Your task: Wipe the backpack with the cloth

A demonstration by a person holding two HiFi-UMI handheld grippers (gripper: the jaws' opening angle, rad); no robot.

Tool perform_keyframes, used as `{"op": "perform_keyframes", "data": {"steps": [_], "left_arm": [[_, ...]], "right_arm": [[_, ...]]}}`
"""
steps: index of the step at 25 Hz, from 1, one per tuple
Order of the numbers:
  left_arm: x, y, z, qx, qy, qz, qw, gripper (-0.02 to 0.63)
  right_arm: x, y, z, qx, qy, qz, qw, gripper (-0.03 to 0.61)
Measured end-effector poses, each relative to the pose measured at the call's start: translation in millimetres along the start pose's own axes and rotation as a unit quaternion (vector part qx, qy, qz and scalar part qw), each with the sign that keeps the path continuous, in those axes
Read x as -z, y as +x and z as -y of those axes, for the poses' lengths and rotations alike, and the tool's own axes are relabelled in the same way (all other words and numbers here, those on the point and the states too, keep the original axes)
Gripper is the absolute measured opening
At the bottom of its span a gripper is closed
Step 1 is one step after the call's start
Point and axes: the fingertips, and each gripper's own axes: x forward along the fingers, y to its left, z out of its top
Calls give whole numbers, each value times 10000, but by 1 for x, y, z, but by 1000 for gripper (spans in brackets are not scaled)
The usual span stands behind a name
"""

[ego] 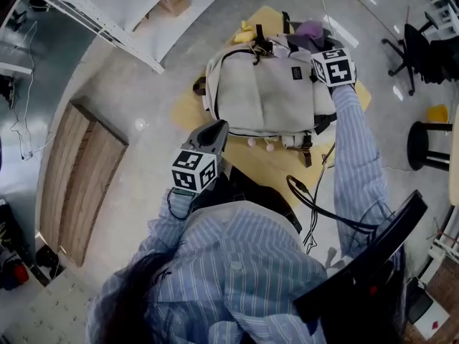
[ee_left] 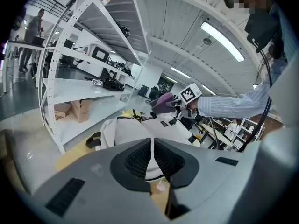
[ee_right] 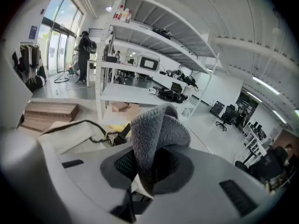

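Backpack (ego: 265, 99), pale beige with dark straps, lies flat on the yellow bench (ego: 188, 112), at 12 o'clock from the person in the head view. Its top end with the carry loop points to 12 o'clock, and two small pink balls (ego: 259, 143) hang at its 6 o'clock edge.

At the backpack's 1 o'clock corner sits the cloth (ee_right: 156, 129), a grey fleecy piece folded over on itself. The right claw (ee_right: 148, 164) is clamped on the cloth's lower part, so the fold stands up above the jaws. A striped sleeve (ego: 355, 142) runs along the backpack's 3 o'clock side to that claw.

The left claw (ego: 215, 130) hangs just off the backpack's 7 o'clock corner, over the bench edge. Its jaws are pressed together with nothing between them.

A white shelf rack (ego: 107, 20) stands at 10 o'clock, well apart. A black chair (ego: 416, 49) and a stool (ego: 430, 145) are at 3 o'clock.
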Motion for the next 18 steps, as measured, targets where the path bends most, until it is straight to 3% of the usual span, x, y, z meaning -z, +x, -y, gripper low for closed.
{"op": "perform_keyframes", "data": {"steps": [6,18], "left_arm": [[-3,-7,-8,-49,-33,43,10000,21],[-1,2,6,447,187,-92,9988,21]], "right_arm": [[39,-2,-27,-199,28,-424,9989,49],[90,-75,-85,-419,621,-421,9963,49]]}}
